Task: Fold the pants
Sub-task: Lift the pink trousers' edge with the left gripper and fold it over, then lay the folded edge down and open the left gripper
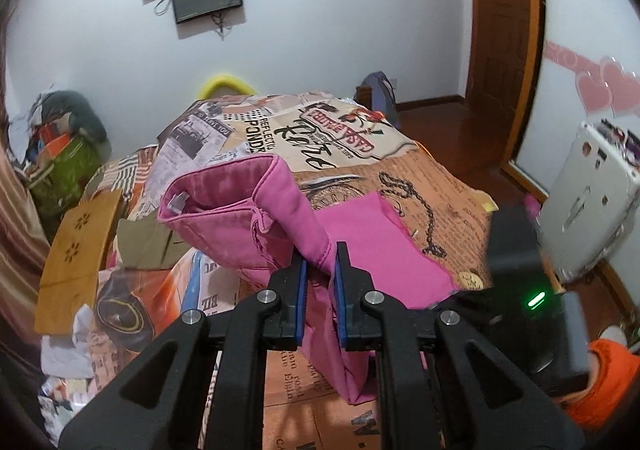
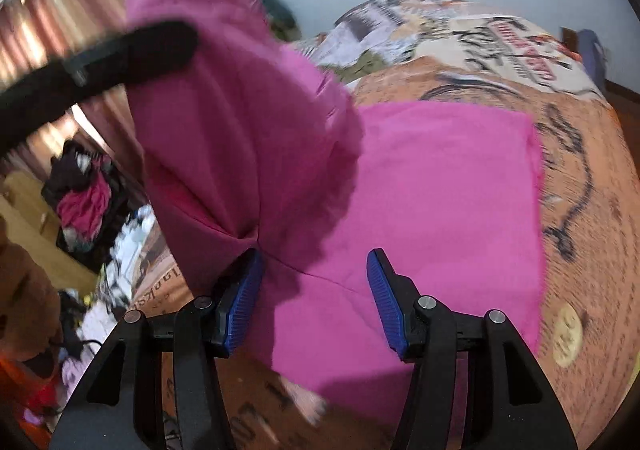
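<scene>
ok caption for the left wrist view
Left gripper clamps a raised fold of pink pants above the printed bedspread.

Pink pants (image 1: pixel 256 209) are lying on a bedspread (image 1: pixel 400 177) showing orange-and-cream newspaper print; black gripper fingers are wearing blue pads (image 2: pixel 244 302).
</scene>
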Demonstrator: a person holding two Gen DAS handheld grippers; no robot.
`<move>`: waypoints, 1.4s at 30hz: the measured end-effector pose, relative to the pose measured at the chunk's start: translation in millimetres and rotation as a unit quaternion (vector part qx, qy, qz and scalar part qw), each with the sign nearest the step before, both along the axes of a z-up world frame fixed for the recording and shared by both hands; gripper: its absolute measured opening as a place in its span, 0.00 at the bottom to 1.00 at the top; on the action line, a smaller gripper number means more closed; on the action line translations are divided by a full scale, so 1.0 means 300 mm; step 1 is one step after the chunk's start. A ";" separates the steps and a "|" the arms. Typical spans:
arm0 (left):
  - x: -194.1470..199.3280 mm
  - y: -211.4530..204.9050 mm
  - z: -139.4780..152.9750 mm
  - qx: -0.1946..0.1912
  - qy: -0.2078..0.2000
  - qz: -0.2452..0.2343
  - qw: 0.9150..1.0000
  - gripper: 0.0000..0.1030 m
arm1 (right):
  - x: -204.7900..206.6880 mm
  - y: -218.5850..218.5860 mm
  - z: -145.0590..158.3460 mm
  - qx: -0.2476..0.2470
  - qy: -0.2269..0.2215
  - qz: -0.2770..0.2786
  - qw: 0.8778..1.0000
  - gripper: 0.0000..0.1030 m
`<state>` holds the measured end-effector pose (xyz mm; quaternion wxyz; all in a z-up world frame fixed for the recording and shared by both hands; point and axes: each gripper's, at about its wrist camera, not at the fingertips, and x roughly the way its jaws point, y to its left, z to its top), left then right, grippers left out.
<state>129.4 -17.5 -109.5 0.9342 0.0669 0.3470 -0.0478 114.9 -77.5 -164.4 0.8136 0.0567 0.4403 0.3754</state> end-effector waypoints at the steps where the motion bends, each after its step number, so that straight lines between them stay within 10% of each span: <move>1: 0.000 -0.011 -0.002 0.006 0.001 -0.003 1.000 0.11 | 0.002 -0.030 0.004 0.003 0.000 -0.012 1.000 0.49; 7: 0.012 -0.072 -0.004 0.017 0.009 -0.022 1.000 0.11 | 0.025 -0.202 -0.025 -0.037 0.001 -0.090 0.995 0.49; 42: 0.138 -0.401 -0.186 -0.014 0.115 -0.132 0.984 0.10 | 0.002 -0.384 -0.116 -0.055 0.028 -0.133 0.989 0.50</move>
